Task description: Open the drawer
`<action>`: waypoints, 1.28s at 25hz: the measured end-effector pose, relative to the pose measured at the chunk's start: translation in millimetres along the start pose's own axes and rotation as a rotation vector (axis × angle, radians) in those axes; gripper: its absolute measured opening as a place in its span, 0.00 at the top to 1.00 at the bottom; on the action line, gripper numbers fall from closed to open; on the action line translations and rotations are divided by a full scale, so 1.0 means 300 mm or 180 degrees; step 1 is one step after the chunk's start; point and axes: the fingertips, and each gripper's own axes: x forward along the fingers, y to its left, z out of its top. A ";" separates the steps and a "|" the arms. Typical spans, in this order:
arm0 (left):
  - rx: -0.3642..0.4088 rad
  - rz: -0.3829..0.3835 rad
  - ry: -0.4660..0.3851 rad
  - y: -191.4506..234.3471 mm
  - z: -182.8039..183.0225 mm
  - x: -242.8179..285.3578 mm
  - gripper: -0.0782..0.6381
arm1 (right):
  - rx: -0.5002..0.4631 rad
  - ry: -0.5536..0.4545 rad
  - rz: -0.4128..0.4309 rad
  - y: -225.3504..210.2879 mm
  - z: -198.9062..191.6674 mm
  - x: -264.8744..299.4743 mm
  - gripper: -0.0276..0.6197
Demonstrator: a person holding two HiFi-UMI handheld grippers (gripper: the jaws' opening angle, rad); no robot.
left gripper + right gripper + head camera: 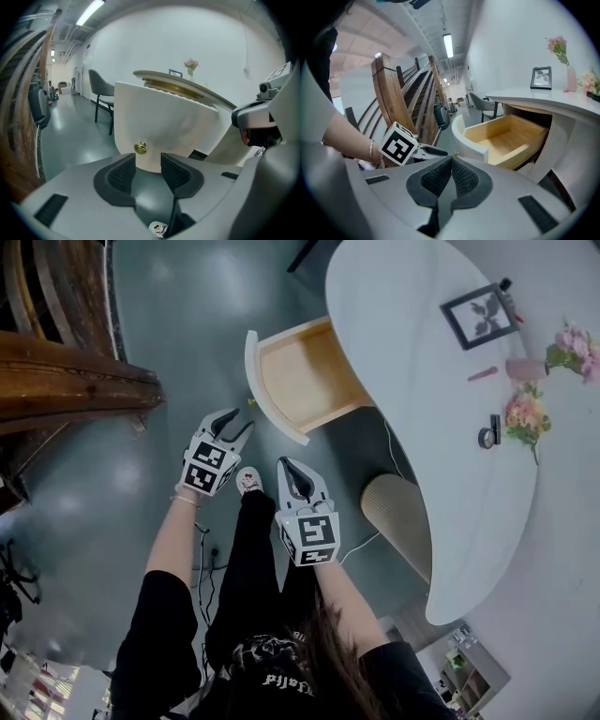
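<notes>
— Grey polished floor [187,324], white curved desk [422,427]. Item one: where is it?
— Drawer [300,381]: set under the desk's edge and standing well out from the desk. Its pale wood box is open to view and empty. The curved white front faces you.
— Handling?
— Judged rigid, light while empty, and likely to run straight out from the desk. The front is smooth and gives your pads nothing to grip. The one hold is the small brass knob [140,148], low on the front. It looks round and slick, so close squarely on it and pull in line with the drawer, or it may slip or bind.
— Your tongs?
— Left gripper [148,159]: jaws spread, nothing between them, with the knob just ahead and untouched. Right gripper [451,161]: jaws pressed together, empty, farther back from the desk.
</notes>
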 end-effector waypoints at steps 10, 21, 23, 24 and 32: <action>-0.0270 0.0146 -0.0300 -0.074 0.128 -0.180 0.63 | -0.0003 -0.0136 -0.0130 0.004 0.136 -0.103 0.92; -0.0299 0.0294 -0.0521 -0.149 0.255 -0.410 0.63 | 0.0021 -0.0325 -0.0252 -0.006 0.274 -0.204 0.92; -0.0301 0.0299 -0.0576 -0.177 0.278 -0.448 0.63 | 0.0038 -0.0349 -0.0278 -0.002 0.292 -0.229 0.92; -0.0300 0.0303 -0.0604 -0.189 0.290 -0.469 0.63 | 0.0058 -0.0369 -0.0296 0.000 0.302 -0.244 0.92; -0.0260 0.0318 -0.0881 -0.266 0.429 -0.591 0.63 | 0.0054 -0.0541 -0.0389 -0.023 0.400 -0.325 0.92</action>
